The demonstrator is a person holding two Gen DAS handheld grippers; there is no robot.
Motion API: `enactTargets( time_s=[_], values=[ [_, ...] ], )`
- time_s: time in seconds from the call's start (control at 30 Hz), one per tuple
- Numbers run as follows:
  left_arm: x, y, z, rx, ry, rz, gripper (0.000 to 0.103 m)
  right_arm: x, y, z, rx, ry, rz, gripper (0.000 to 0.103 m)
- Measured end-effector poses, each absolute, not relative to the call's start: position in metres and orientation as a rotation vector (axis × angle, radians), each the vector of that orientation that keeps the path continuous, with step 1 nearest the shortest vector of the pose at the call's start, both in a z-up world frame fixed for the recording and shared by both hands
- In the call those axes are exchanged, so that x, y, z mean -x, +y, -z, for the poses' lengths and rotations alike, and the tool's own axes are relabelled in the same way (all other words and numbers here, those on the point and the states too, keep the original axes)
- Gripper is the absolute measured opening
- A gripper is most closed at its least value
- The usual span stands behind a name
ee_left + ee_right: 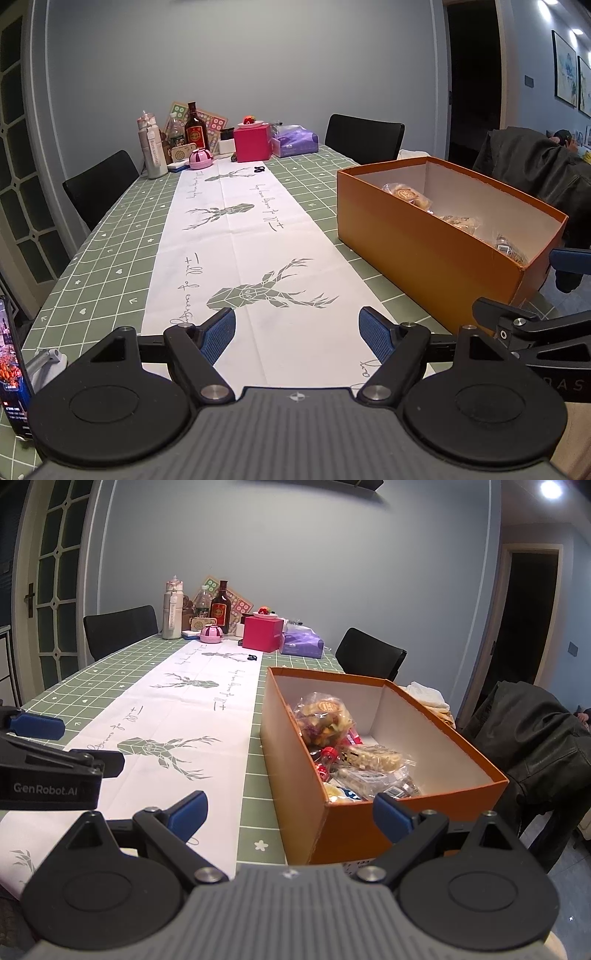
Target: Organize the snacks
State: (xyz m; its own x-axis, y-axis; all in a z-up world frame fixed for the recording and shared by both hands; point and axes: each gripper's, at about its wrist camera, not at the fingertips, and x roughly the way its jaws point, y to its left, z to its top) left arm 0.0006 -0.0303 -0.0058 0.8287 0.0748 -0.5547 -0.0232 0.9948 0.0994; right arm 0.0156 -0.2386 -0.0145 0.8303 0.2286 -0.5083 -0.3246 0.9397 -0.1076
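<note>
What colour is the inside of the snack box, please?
White inside, while the outside of the box is orange; the right wrist view shows it best.

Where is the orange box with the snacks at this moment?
The orange box stands on the green checked tablecloth, just right of the white deer runner, directly ahead of the open right gripper; in the left wrist view it lies to the right.

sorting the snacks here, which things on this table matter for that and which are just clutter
Job:
orange box
snack packets inside it
left gripper
right gripper

Clutter:
pink box
purple tissue pack
brown bottle
white flask
</note>
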Motion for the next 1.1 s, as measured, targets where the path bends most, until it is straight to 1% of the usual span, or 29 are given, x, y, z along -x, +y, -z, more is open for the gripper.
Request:
enactTargets(
  time_s=[1.1],
  values=[
    [0.0001, -0.0301, 0.0053, -0.071, 0.598, -0.047, 0.089, -0.0139, -0.2353, 0.0146, 0.202, 0.518, -0.299, 0.094]
  ],
)
